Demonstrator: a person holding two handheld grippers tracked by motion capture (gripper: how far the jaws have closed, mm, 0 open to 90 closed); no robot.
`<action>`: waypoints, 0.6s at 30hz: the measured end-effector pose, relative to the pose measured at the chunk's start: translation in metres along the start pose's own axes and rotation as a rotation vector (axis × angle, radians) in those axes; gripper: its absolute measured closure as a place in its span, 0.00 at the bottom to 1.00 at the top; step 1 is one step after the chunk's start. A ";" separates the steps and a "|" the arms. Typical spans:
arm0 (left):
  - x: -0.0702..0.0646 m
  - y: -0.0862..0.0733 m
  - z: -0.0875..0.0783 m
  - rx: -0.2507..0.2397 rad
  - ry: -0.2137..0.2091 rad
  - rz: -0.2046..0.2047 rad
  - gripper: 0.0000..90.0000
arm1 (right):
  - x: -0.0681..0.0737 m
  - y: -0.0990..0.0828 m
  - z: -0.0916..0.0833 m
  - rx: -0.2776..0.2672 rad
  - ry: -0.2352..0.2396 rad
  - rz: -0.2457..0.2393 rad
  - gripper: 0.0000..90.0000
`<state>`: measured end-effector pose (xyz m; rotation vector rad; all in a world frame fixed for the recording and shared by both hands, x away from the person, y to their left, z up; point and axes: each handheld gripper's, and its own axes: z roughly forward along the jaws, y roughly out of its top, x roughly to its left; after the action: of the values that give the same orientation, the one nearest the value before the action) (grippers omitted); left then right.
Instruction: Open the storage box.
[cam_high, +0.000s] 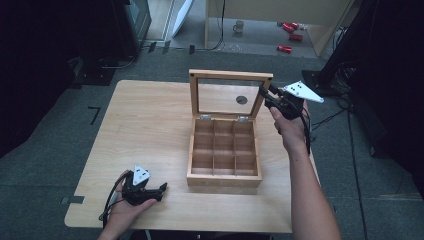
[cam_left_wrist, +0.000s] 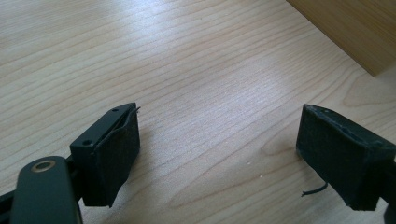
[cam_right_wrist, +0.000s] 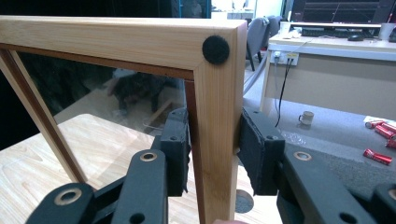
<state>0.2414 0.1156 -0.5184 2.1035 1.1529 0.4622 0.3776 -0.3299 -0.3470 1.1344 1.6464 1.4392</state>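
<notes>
So the biggest thing I'm looking at is the light wood bench, sitting on grey carpet. Near its middle, a bit toward the right, is a wooden box with a three-by-three grid of compartments, all of them bare as far as I can see from the high view. Its lid stands upright on the hinges at the far side, a wood frame around a clear window, with round black felt pads on the corners

My right gripper is up at the lid's right edge. In the right gripper view the two black jaws sit either side of the frame's upright, just below the corner pad, pressed against the wood or very nearly so, looks like a pinch on the frame to me

My left gripper is down at the near left part of the bench, lying low, jaws pointed toward the box and a little short of its front left corner. In the left gripper view the jaws are spread wide with just bare bench between them, holding nothing, and a corner of the box pokes in top right

Way back on the floor there's a mug and some red cans
</notes>
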 end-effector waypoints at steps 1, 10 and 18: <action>0.000 0.000 0.000 0.000 -0.001 0.001 0.16 | -0.001 0.000 0.001 0.001 -0.001 0.003 0.73; 0.000 0.000 0.000 0.001 0.000 0.002 0.16 | -0.007 0.009 0.018 0.036 -0.026 0.030 0.74; 0.000 0.000 0.000 -0.001 -0.001 -0.001 0.16 | -0.014 0.014 0.038 0.067 -0.057 0.072 0.74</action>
<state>0.2413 0.1152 -0.5185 2.1019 1.1530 0.4611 0.4203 -0.3270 -0.3405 1.2719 1.6398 1.3928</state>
